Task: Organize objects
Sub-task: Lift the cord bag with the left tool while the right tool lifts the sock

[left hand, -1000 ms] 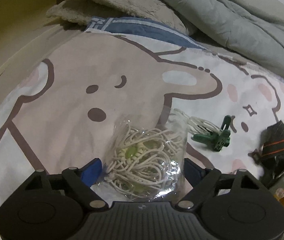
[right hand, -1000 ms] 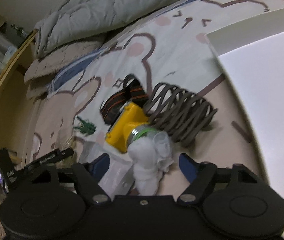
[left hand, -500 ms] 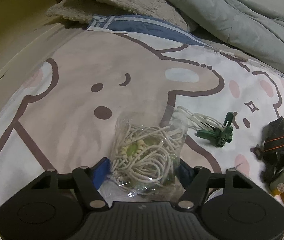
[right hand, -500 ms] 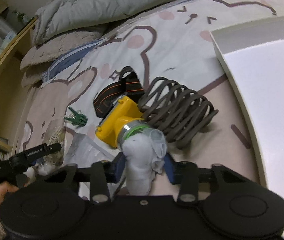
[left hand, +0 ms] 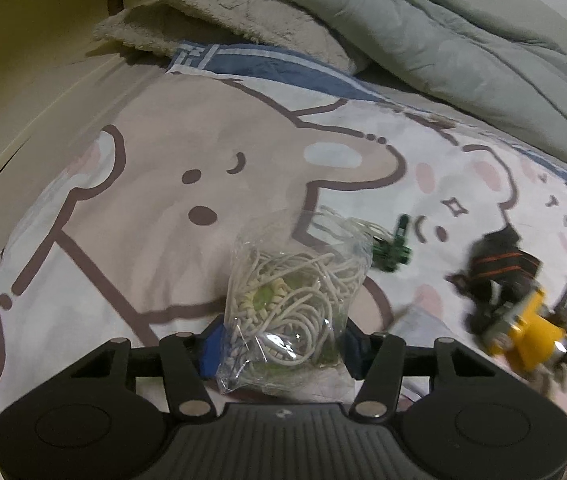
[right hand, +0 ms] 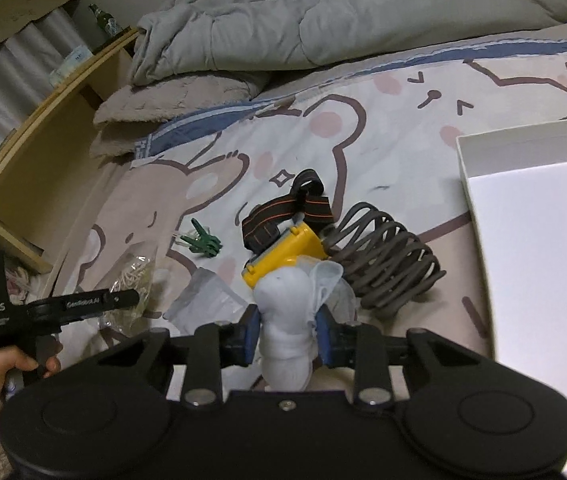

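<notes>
On a cartoon-print bed sheet (left hand: 131,184), the left gripper (left hand: 281,346) pinches a clear plastic bag of white cord (left hand: 295,308) between its blue pads, the bag standing upright in the jaws with a green bead or disc visible among the coils. In the right wrist view the right gripper (right hand: 287,330) is pressed in on a rolled pale-blue sock (right hand: 293,320), whose loose cuff flares toward the right pad.

Just beyond the sock lies a yellow headlamp (right hand: 285,252) with its black, orange-striped strap (right hand: 283,212) looped behind it; a dark coiled cable (right hand: 387,264) lies against the headlamp's right side. A flat, empty-looking clear bag (right hand: 207,300) lies on the sheet to the left of the sock. Farther left, a green plastic clip (right hand: 203,242) with white cords attached lies apart from the rest, between the headlamp and the held cord bag. The person's left hand (right hand: 7,364) grips the handle of the other tool at the frame's left edge.

To the right, a white open box (right hand: 531,216) sits on the sheet, well apart from both held items. At the head of the bed a fuzzy beige blanket (left hand: 223,24) is folded under a grey quilted comforter (left hand: 423,28). A wooden shelf (right hand: 63,92) carrying a green bottle (right hand: 103,20) stands behind the bed.
</notes>
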